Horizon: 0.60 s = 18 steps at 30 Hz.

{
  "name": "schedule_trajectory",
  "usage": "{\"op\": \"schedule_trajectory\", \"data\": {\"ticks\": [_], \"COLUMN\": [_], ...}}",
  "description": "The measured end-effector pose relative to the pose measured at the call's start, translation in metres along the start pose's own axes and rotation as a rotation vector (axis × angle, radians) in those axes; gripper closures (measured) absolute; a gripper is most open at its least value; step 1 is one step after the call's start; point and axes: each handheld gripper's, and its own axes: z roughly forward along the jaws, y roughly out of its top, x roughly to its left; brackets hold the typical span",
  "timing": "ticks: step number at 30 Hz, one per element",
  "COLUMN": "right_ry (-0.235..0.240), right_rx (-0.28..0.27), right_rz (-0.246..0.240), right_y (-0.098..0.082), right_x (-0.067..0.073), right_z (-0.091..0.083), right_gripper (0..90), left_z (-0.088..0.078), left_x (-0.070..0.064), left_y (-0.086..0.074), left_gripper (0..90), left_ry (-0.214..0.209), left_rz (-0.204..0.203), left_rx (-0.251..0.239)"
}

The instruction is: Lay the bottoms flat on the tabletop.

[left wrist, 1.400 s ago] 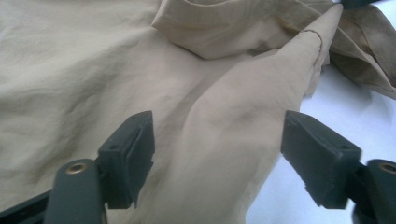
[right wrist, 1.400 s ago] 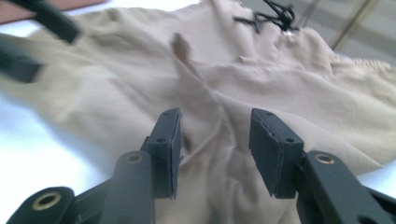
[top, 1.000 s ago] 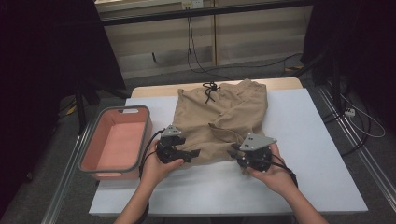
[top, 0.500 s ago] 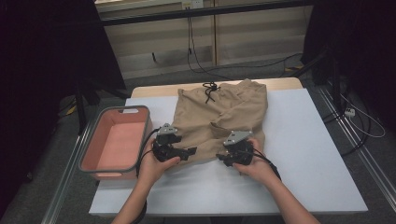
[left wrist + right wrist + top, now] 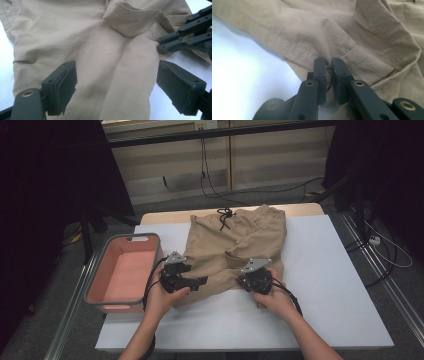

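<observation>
Tan shorts [image 5: 235,245] lie flat on the white table [image 5: 330,285], waistband and dark drawstring [image 5: 225,216] at the far end. My left gripper [image 5: 199,281] rests at the shorts' near left edge. Its jaws stand open over the cloth [image 5: 116,85] with fabric beneath them and nothing pinched. My right gripper [image 5: 243,281] sits at the near right hem. Its jaws have just been closing and now pinch a fold of the tan fabric [image 5: 329,65]. A folded-up flap of the hem [image 5: 132,20] lies just beyond it.
A pink basin [image 5: 95,287] with a grey rim stands at the table's left edge, beside my left hand. Bare white table stretches to the right of the shorts and along the near edge. Cables run across the floor behind the table.
My right hand has moved left and down to the shorts' near hem, and its jaws have closed on the fabric. The left hand has stayed in place, open.
</observation>
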Motion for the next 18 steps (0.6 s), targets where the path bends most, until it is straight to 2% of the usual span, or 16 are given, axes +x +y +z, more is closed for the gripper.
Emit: {"op": "schedule_trajectory", "data": {"ticks": [4, 6, 9, 12, 14, 18], "right_ry": [0.035, 0.058, 0.091, 0.097, 0.118, 0.116], "right_rx": [-0.017, -0.032, -0.051, -0.04, -0.034, -0.01], "right_rz": [0.002, 0.014, 0.034, 0.029, 0.033, 0.037], "right_y": [0.001, -0.002, -0.009, -0.017, -0.025, -0.041], "right_x": [0.005, 0.007, 0.011, 0.017, 0.019, 0.019], "right_z": [-0.017, -0.028, -0.044, -0.057, -0.063, -0.072], "right_gripper": [83.9, 83.9, 83.9, 83.9, 83.9, 84.0], "left_z": [-0.001, -0.001, -0.004, -0.006, -0.006, -0.005], "left_x": [0.001, 0.001, 0.001, 0.001, 0.001, 0.004], "left_y": [0.0, -0.002, -0.003, -0.006, -0.007, -0.01], "left_gripper": [16.8, 16.9, 16.8, 16.7, 16.7, 16.8], "left_ry": [0.0, 0.003, 0.009, 0.02, 0.031, 0.049], "left_rz": [0.009, -0.005, 0.001, -0.007, -0.009, -0.014], "left_rx": [0.0, 0.001, 0.002, 0.001, 0.006, 0.017]}}
